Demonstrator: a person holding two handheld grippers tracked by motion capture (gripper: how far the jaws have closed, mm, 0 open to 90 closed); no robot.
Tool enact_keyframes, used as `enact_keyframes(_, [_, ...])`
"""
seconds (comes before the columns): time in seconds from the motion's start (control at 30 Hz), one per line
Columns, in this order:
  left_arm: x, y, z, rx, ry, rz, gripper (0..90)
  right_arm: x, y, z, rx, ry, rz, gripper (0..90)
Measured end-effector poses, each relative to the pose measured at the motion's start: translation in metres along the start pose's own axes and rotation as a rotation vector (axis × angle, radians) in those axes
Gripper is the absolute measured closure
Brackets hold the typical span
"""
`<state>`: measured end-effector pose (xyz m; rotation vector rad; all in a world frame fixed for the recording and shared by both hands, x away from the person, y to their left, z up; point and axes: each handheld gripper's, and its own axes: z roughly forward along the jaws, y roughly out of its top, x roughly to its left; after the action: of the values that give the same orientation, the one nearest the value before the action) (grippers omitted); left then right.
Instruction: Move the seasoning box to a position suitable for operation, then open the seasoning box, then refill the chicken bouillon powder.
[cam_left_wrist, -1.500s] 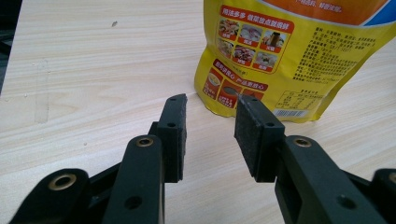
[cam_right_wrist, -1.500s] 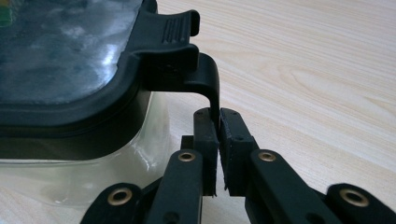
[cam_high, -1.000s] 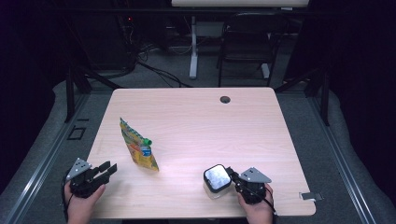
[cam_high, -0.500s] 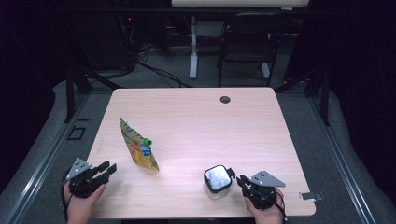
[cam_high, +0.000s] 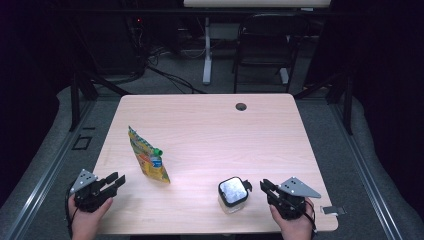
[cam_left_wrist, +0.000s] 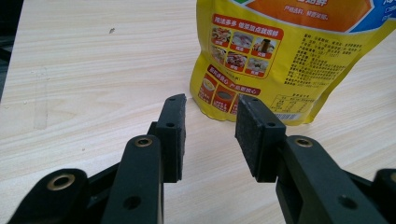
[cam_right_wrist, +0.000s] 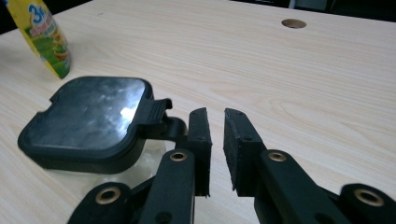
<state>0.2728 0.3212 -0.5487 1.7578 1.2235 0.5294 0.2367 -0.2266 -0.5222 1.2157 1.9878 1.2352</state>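
Right tool (cam_right_wrist: 215, 122), jaws narrowly parted and just closing on nothing, sits at three o'clock of the black-lidded jar (cam_high: 233, 194); left tool (cam_left_wrist: 211, 122) spread, empty.

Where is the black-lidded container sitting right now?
In the high view the black-lidded container stands near the table's front edge, right of centre, just left of the right claw and to the right of the yellow pouch.

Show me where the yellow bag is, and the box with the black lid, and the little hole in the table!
yellow bag (cam_high: 148, 161): high view, middle of its printed front.
box with the black lid (cam_high: 233, 191): high view, centre of the shiny lid.
hole in the table (cam_high: 241, 106): high view, the dark round opening near the far edge.
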Motion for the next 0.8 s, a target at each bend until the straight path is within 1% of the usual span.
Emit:
enact_keyframes(0.03, [0.0,0.0,0.0,0.002,0.001,0.001,63.3,-0.002,0.002,0.0,-0.004,0.001,0.012,79.9])
enact_keyframes(0.07, [0.0,0.0,0.0,0.002,0.001,0.001,63.3,-0.002,0.002,0.0,-0.004,0.001,0.012,79.9])
enact_keyframes(0.1, [-0.001,-0.001,0.001,-0.003,-0.001,0.002,63.3,-0.005,0.007,0.0,0.0,0.01,0.015,77.7])
enact_keyframes(0.17, [-0.001,0.0,0.001,0.005,-0.002,0.005,63.3,-0.006,0.009,-0.001,-0.002,0.004,0.009,76.8])
enact_keyframes(0.2, [-0.001,0.0,0.0,0.003,-0.001,0.005,63.2,-0.008,0.015,0.0,0.003,0.004,0.015,73.7])
enact_keyframes(0.23, [-0.001,0.0,0.0,0.002,-0.001,0.003,63.2,-0.01,0.017,0.002,0.011,0.012,0.023,72.8])
enact_keyframes(0.3, [0.0,0.0,0.0,0.004,0.002,0.006,63.2,-0.011,0.02,0.004,0.031,0.013,0.017,72.9])
enact_keyframes(0.37, [0.0,-0.001,0.0,0.007,0.003,0.006,63.2,-0.01,0.02,0.007,0.028,0.018,0.015,73.8])
enact_keyframes(0.43, [0.0,-0.001,0.0,0.008,0.005,0.004,63.3,-0.008,0.019,0.01,0.029,0.013,0.007,74.6])
enact_keyframes(0.47, [0.001,-0.001,0.0,0.009,0.008,0.001,63.3,-0.007,0.018,0.011,0.028,0.02,0.012,77.6])
enact_keyframes(0.5, [0.001,-0.001,0.0,0.009,0.009,0.0,63.3,-0.007,0.018,0.011,0.033,0.028,0.005,79.8])
enact_keyframes(0.53, [0.001,-0.001,0.0,0.008,0.009,-0.001,63.3,-0.007,0.018,0.011,0.037,0.036,-0.001,80.6])
enact_keyframes(0.6, [0.001,-0.001,0.0,0.002,0.009,-0.001,63.3,-0.005,0.018,0.011,0.032,0.031,-0.012,81.1])
enact_keyframes(0.67, [0.001,-0.001,0.0,0.003,0.009,0.001,63.3,-0.003,0.017,0.011,0.029,0.034,-0.012,81.7])
enact_keyframes(0.73, [0.001,-0.001,0.0,0.007,0.012,0.001,63.3,-0.002,0.016,0.01,0.024,0.038,-0.013,84.1])
enact_keyframes(0.8, [0.001,-0.001,0.0,0.008,0.012,-0.002,63.3,-0.001,0.016,0.01,0.025,0.05,-0.015,84.6])
